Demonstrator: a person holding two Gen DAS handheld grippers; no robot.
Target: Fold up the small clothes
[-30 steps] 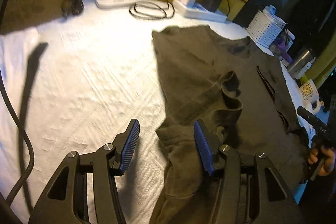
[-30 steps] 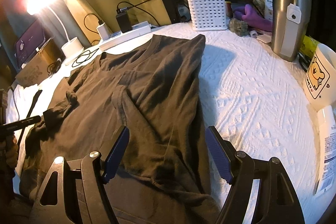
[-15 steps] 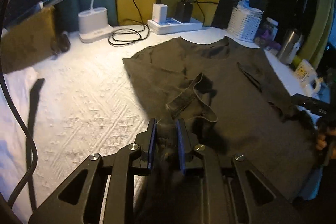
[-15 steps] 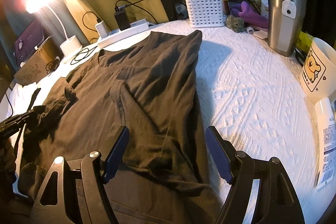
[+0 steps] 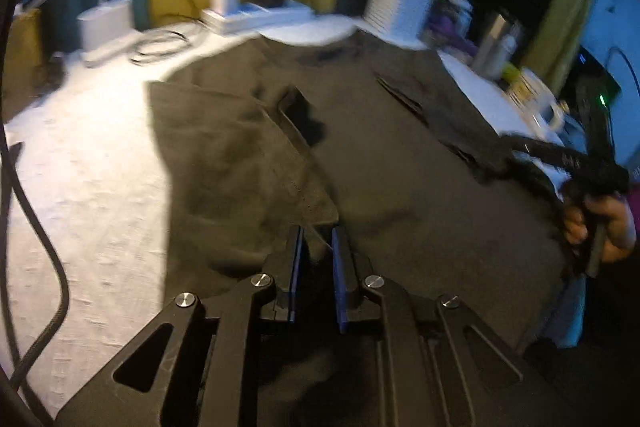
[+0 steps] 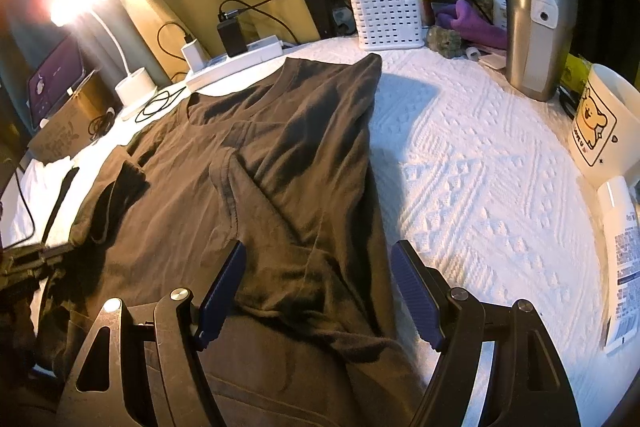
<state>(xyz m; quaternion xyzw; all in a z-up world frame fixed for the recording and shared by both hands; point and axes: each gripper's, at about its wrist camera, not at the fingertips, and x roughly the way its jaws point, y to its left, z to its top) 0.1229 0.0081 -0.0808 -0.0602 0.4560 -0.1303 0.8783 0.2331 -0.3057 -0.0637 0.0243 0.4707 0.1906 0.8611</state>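
Observation:
A dark brown T-shirt (image 5: pixel 400 155) (image 6: pixel 280 147) lies spread on the white textured cover, neck toward the far side, its right side folded inward. My left gripper (image 5: pixel 316 231) has a fold of the shirt's left edge between its blue pads, and its jaws are closing on the cloth. From the right wrist view it shows dimly at the left edge (image 6: pixel 36 255). My right gripper (image 6: pixel 320 247) stands open over the shirt's lower right part with nothing pinched. In the blurred left wrist view a hand (image 5: pixel 600 223) holds the right gripper (image 5: pixel 560 159).
Along the far side stand a white basket (image 6: pixel 386 11), a steel tumbler (image 6: pixel 536 27), a power strip (image 6: pixel 236 61) with chargers and a lamp base (image 6: pixel 136 89). A mug (image 6: pixel 604 123) and a bottle (image 6: pixel 620 259) sit at the right edge. A black cable (image 5: pixel 36 227) hangs left.
The left gripper went from wide open to pinched on the shirt's left edge and carried it rightward over the shirt, rolling as it went. The right gripper stayed open and still.

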